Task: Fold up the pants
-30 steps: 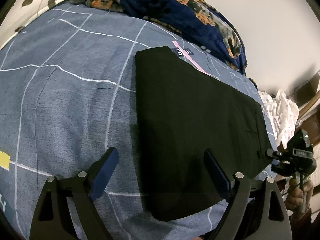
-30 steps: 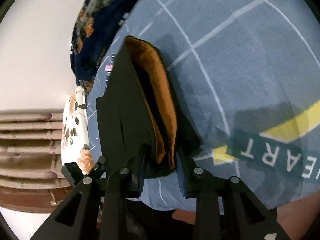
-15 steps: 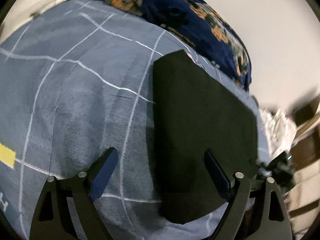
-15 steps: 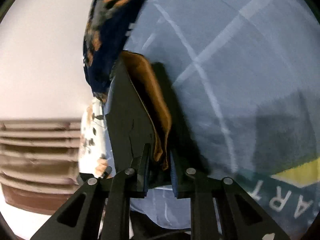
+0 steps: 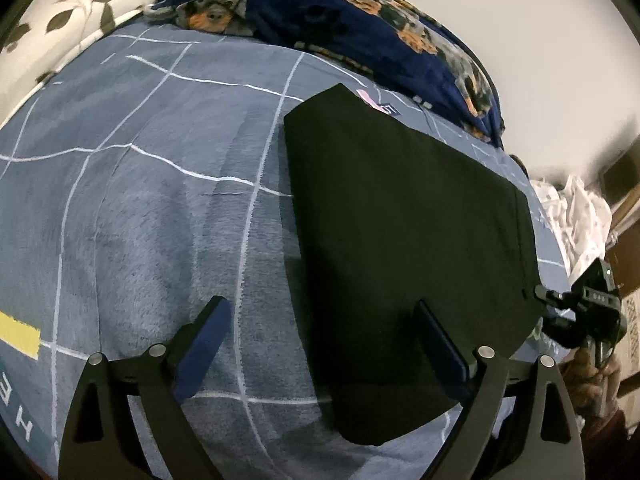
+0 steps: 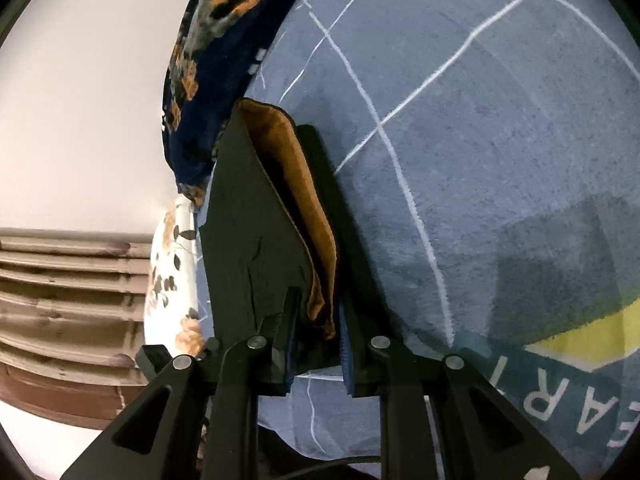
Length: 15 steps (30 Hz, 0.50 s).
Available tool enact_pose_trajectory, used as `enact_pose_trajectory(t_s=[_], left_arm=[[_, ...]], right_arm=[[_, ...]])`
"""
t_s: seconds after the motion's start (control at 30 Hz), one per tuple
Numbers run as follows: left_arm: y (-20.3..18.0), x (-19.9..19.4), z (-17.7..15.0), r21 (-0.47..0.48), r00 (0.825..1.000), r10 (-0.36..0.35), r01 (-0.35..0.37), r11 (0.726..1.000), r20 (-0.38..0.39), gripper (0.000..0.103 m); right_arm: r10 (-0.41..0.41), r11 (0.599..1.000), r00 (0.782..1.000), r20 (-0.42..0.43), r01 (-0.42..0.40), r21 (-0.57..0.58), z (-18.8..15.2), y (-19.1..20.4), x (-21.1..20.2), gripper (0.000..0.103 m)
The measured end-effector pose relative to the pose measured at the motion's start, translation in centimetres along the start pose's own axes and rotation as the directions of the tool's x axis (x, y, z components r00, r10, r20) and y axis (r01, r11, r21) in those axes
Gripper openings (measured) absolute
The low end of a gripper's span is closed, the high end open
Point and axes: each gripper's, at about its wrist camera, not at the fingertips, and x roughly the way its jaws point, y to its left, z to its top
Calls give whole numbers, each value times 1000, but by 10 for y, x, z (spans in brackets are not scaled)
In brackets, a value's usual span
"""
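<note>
Now black pants [image 5: 404,240] lie folded flat on blue-grey blanket [image 5: 140,200], same rectangle as second ago, waist edge toward right gripper [image 6: 316,332]. Right gripper sits lower than before, jaws slightly narrower, pinched on waistband layers with orange lining [image 6: 304,208] showing between pads. Left gripper [image 5: 320,344] hardly shifted, jaws opening wider, nothing pressed between them; right finger [image 5: 440,352] over pants' near edge, left finger [image 5: 204,344] over bare blanket. Navy floral quilt [image 5: 360,20] beyond.
</note>
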Motion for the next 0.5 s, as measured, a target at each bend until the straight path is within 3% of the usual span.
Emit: enact_pose_trajectory(t_s=[0.2, 0.3, 0.4, 0.5], left_arm=[[3, 1, 7, 13, 999, -35, 35, 999, -20, 92], [7, 4, 14, 5, 997, -73, 74, 997, -36, 92], [4, 10, 22, 18, 990, -125, 126, 992, -67, 92], [-3, 20, 30, 78, 983, -147, 157, 985, -112, 92]], right_arm=[[-129, 983, 991, 31, 132, -128, -1, 25, -4, 22], [-216, 948, 973, 84, 230, -222, -1, 43, -9, 28], [-238, 933, 967, 86, 253, -257, 8, 49, -8, 36], [-215, 944, 975, 58, 223, -244, 21, 42, -1, 37]])
